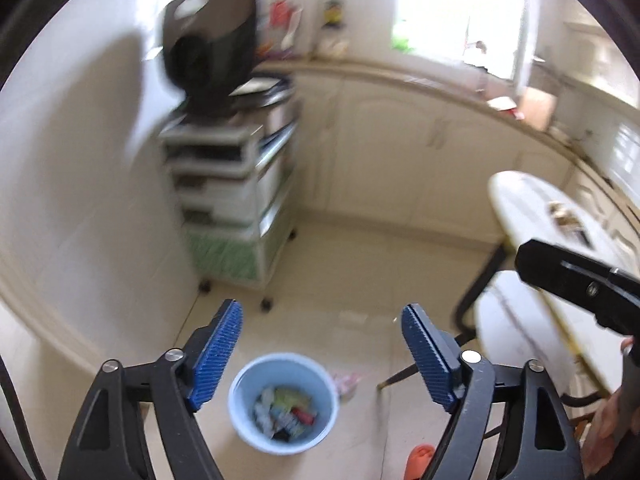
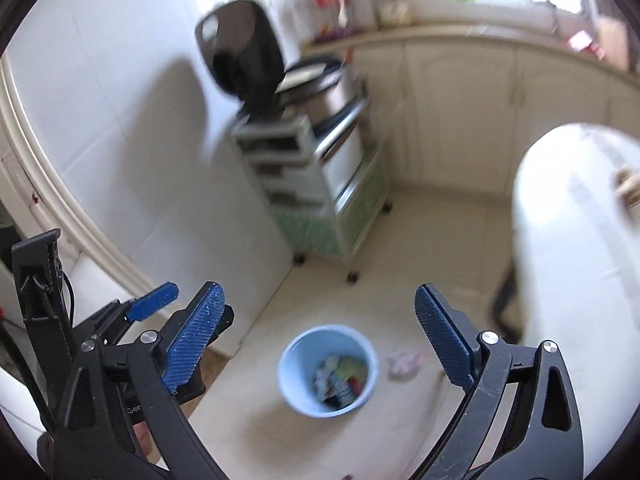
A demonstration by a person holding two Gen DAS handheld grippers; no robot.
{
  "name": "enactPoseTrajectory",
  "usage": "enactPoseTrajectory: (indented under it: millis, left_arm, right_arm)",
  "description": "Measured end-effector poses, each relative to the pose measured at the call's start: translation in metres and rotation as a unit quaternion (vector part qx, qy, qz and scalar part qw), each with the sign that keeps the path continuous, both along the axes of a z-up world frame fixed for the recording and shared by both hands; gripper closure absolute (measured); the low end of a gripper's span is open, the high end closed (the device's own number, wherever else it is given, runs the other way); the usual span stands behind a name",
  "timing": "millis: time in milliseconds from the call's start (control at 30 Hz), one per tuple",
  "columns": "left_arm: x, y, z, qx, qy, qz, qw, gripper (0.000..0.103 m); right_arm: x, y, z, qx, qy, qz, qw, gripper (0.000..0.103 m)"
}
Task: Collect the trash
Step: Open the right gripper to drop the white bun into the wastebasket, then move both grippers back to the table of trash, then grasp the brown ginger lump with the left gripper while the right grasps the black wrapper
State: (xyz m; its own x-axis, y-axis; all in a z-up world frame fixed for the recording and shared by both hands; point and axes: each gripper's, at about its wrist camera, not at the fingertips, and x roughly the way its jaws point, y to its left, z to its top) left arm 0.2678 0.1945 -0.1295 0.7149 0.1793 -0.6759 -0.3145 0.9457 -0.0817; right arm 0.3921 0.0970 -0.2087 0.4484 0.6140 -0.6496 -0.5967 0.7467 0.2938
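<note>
The pale cream tiled floor (image 1: 360,264) carried a round light-blue plastic bin (image 1: 283,402) holding mixed crumpled wrappers. Just beside the bin lay a crumpled pink-and-white wrapper (image 2: 405,361). Near the wall stood a white wheeled drawer cart with green-patterned lower fronts (image 1: 236,196), a black appliance on top. A white oval table (image 1: 532,216) on dark legs bore small brownish scraps (image 1: 566,216).
</note>
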Motion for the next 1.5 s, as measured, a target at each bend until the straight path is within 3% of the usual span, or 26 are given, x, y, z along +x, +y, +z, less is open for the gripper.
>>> enactPoseTrajectory:
  millis: [167,333,533,733,933,1100,1233,1300,1333,1367,1500]
  left_arm:
    - [0.027,-0.077,0.031,0.026,-0.024,-0.07,0.9969,0.017]
    - [0.089,-0.157,0.034,0.065,-0.017,-0.144,0.9873,0.015]
    - [0.183,-0.235,0.017,0.081,0.019,-0.213,0.9735,0.015]
    - [0.291,-0.264,-0.008,0.085,0.05,-0.232,0.9677,0.015]
    - [0.382,-0.28,-0.034,0.087,0.073,-0.233,0.9659,0.017]
    - [0.42,-0.286,-0.048,0.084,0.08,-0.236,0.9648,0.026]
    - [0.44,-0.295,-0.059,0.085,0.096,-0.257,0.9577,0.04]
    - [0.45,-0.296,-0.062,0.071,0.093,-0.268,0.9563,0.055]
    - [0.453,-0.294,-0.062,0.056,0.094,-0.276,0.9548,0.069]
    - [0.457,-0.294,-0.063,0.042,0.095,-0.285,0.953,0.073]
    - [0.463,-0.292,-0.064,0.06,0.089,-0.287,0.9519,0.073]
  right_arm:
    - [0.01,-0.082,0.042,-0.008,-0.039,-0.052,0.998,0.001]
    - [0.034,-0.163,0.056,-0.035,-0.057,-0.121,0.99,0.001]
    - [0.077,-0.26,0.049,-0.095,-0.053,-0.2,0.974,0.0]
    - [0.124,-0.326,0.022,-0.109,-0.011,-0.243,0.964,0.0]
    - [0.156,-0.349,-0.003,-0.105,0.019,-0.255,0.961,0.0]
    - [0.184,-0.345,-0.019,-0.101,0.038,-0.249,0.962,0.0]
    - [0.206,-0.336,-0.029,-0.088,0.053,-0.248,0.963,0.0]
    - [0.214,-0.329,-0.033,-0.088,0.061,-0.247,0.963,0.0]
    - [0.22,-0.325,-0.037,-0.088,0.067,-0.246,0.963,0.0]
    - [0.223,-0.323,-0.04,-0.088,0.071,-0.247,0.962,0.001]
    - [0.234,-0.314,-0.05,-0.082,0.091,-0.25,0.96,0.001]
